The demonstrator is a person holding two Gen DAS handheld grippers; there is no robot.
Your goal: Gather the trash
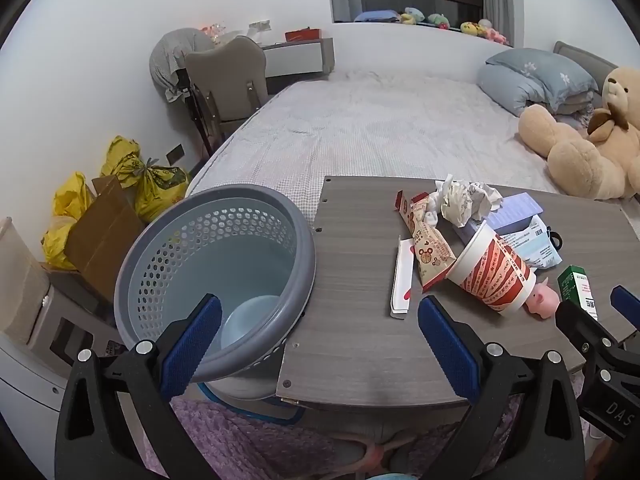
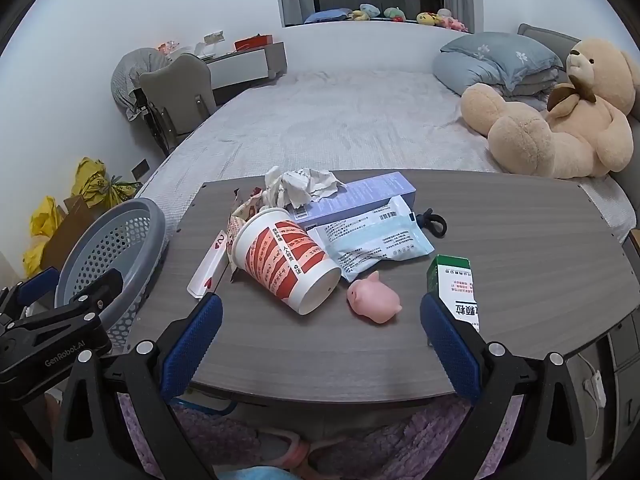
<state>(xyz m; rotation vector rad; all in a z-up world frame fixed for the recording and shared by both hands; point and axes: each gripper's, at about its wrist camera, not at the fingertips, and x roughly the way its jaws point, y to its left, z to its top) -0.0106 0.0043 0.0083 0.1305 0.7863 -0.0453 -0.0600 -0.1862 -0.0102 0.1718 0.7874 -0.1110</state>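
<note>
Both tools stand wide open and hold nothing. From the right tool [image 2: 320,344], the tipped paper cup [image 2: 286,260] lies on the worktop [image 2: 520,240] at twelve o'clock, just ahead, with crumpled paper [image 2: 308,186] beyond it and a pink pig toy [image 2: 374,298] at one o'clock. The left tool [image 1: 320,344] hangs at the worktop's near edge, the cup at two o'clock. Only the left wrist view looks down into the gray perforated basket [image 1: 180,240] at ten o'clock; only the right wrist view shows the black hair tie [image 2: 432,220].

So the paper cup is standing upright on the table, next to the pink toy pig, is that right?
Not quite: the paper cup is lying on its side on the table, next to the pink toy pig. The right wrist view shows it.
</note>
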